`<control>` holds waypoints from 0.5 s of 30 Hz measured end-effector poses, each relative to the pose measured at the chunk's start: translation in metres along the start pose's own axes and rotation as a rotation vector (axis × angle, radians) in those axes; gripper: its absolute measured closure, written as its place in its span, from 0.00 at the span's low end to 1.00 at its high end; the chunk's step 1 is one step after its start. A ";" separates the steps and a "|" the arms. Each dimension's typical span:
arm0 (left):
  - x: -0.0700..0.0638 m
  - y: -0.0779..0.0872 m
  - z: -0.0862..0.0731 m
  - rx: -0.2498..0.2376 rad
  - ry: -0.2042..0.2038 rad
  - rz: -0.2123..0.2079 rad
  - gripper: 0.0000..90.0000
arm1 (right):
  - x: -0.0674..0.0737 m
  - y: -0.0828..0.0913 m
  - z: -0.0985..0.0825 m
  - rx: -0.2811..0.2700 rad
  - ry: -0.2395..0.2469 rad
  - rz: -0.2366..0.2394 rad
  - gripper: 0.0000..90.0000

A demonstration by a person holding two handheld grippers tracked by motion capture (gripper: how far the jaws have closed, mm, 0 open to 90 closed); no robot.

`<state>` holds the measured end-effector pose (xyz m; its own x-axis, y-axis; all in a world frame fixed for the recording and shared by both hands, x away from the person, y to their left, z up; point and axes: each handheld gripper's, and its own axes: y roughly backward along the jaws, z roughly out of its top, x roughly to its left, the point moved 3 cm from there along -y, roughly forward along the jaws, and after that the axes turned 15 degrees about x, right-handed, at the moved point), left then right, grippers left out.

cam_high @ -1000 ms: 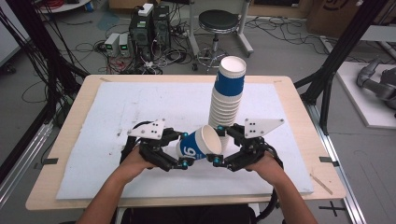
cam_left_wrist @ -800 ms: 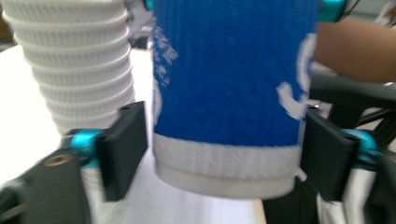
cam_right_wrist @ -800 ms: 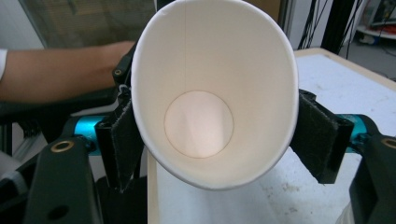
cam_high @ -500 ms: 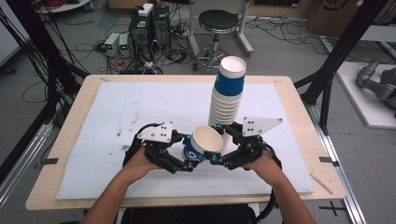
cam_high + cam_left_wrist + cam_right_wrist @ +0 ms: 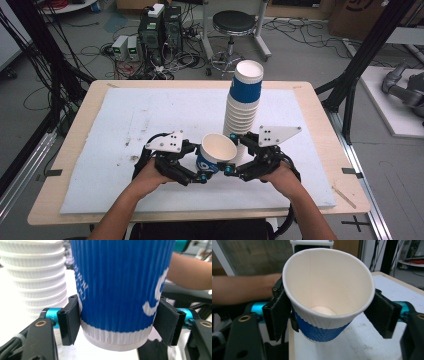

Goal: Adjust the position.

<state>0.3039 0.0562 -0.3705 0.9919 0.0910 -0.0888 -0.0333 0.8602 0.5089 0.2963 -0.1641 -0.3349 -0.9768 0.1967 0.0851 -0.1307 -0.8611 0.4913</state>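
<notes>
I hold a blue ribbed paper cup [image 5: 216, 155] between my 2 tools, near the front edge of the tabletop [image 5: 80, 135], just in front of the tall stack of paper cups [image 5: 243, 107] that stands on the white mat [image 5: 150, 115].

My left tool [image 5: 202, 178] is clamped on the cup: in the left gripper view its 2 black pads press the ribbed blue wall on either side, low on the cup [image 5: 120, 290], just above the white band at its base. The cup's base hangs clear of the mat there, and the white rims of the stack [image 5: 35, 272] rise just beside it.

My right tool [image 5: 227, 170] comes at the same cup from the other side. In the right gripper view the open mouth of the cup [image 5: 328, 290] tilts toward the camera, white inside, with its round bottom showing. That tool's jaws stand apart around the cup near its rim: the left pad lies against the wall, the right pad sits just off it with a gap.

In the high view the cup's mouth faces up and slightly toward me, and both my hands rest low over the mat.
</notes>
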 end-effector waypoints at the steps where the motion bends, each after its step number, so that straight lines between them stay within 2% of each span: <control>1: 0.000 -0.001 0.000 0.010 0.000 0.017 0.32 | 0.000 0.000 0.000 0.014 0.007 -0.004 0.29; 2: 0.000 -0.001 0.000 0.026 0.005 0.051 0.31 | 0.000 0.000 -0.001 0.020 0.011 -0.016 0.29; 4: 0.001 -0.004 -0.001 0.059 0.020 0.066 0.21 | -0.001 0.001 -0.001 0.026 0.005 -0.018 0.29; 5: 0.000 -0.005 -0.002 0.065 0.013 0.051 0.22 | 0.000 0.001 -0.001 0.028 0.011 -0.017 0.29; 6: -0.001 -0.006 -0.001 0.069 -0.005 0.034 0.29 | 0.000 0.000 0.000 0.033 0.014 -0.021 0.29; 7: -0.002 -0.007 -0.001 0.077 -0.016 0.035 0.34 | 0.000 -0.001 0.000 0.036 0.018 -0.023 0.29; 9: -0.002 -0.009 -0.001 0.072 -0.016 0.028 0.34 | 0.002 -0.003 0.000 0.030 0.024 -0.025 0.27; 12: -0.002 -0.009 0.000 0.056 -0.019 0.031 0.34 | 0.004 -0.005 -0.001 -0.018 -0.009 -0.013 0.21; 15: -0.004 -0.012 0.000 0.058 -0.020 0.020 0.34 | 0.005 -0.011 -0.001 -0.005 -0.011 -0.020 0.20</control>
<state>0.3001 0.0453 -0.3758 0.9933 0.0978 -0.0615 -0.0469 0.8275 0.5595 0.2928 -0.1545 -0.3412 -0.9720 0.2191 0.0849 -0.1510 -0.8594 0.4886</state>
